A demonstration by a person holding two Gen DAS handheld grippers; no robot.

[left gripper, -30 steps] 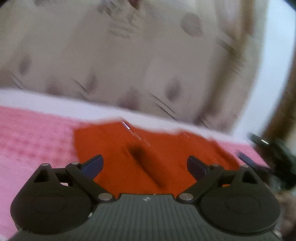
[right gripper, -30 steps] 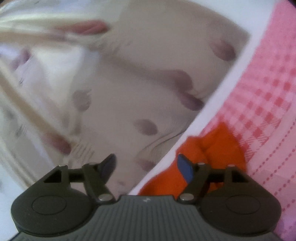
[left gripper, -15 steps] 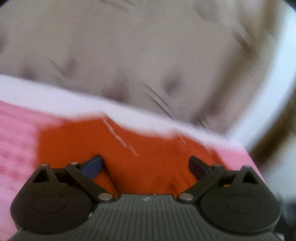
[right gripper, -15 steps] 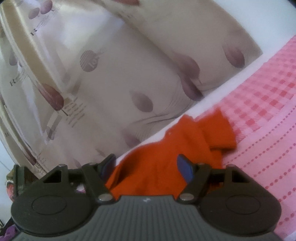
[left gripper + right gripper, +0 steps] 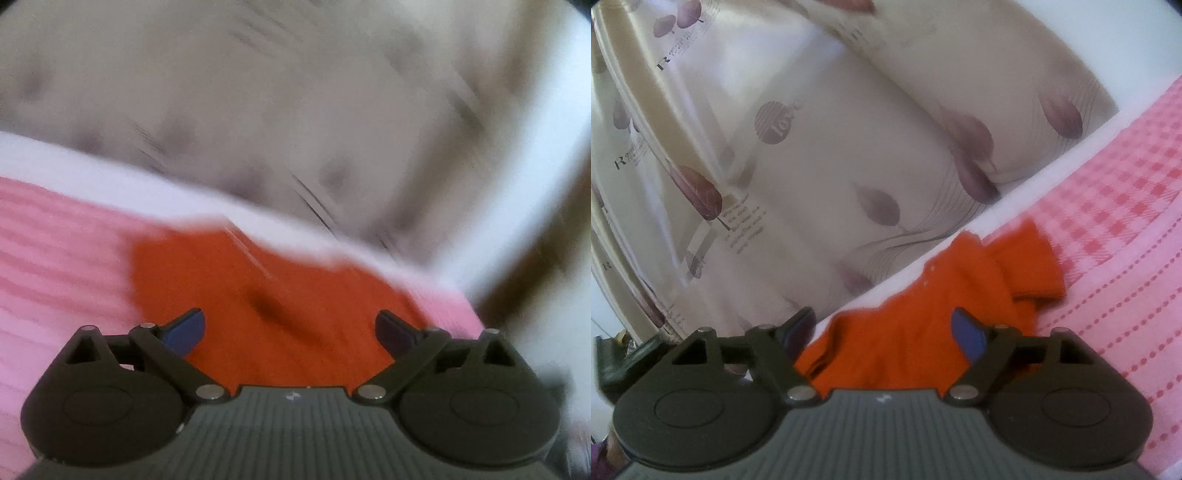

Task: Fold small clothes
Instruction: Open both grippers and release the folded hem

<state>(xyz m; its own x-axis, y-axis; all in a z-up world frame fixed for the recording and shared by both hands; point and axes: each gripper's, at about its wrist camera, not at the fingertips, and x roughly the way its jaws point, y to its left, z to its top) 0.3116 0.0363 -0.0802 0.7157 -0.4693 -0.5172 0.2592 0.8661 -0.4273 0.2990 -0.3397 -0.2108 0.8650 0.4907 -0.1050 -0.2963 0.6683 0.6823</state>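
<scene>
A small orange garment (image 5: 295, 295) lies spread on the pink checked cloth (image 5: 55, 266), close to its far white edge. The left wrist view is motion-blurred. My left gripper (image 5: 290, 328) hovers over the garment's near part, open, with only fabric beneath its blue pads. In the right wrist view the same garment (image 5: 923, 317) lies rumpled, one short sleeve (image 5: 1030, 266) sticking out to the right. My right gripper (image 5: 884, 328) is at the garment's edge and its jaws are opening. The right pad is over the cloth, the left finger is past the white edge, and nothing is pinched.
A cream curtain (image 5: 820, 155) printed with purple leaves and lettering hangs just beyond the white border (image 5: 1015, 199) of the surface. Pink checked cloth (image 5: 1126, 221) stretches to the right. A dark object (image 5: 605, 354) sits low at the left behind the right gripper.
The right view has rolled, and the orange garment now sits between the fingers, which stand slightly wider. The left view swung over the garment and back, still blurred.
</scene>
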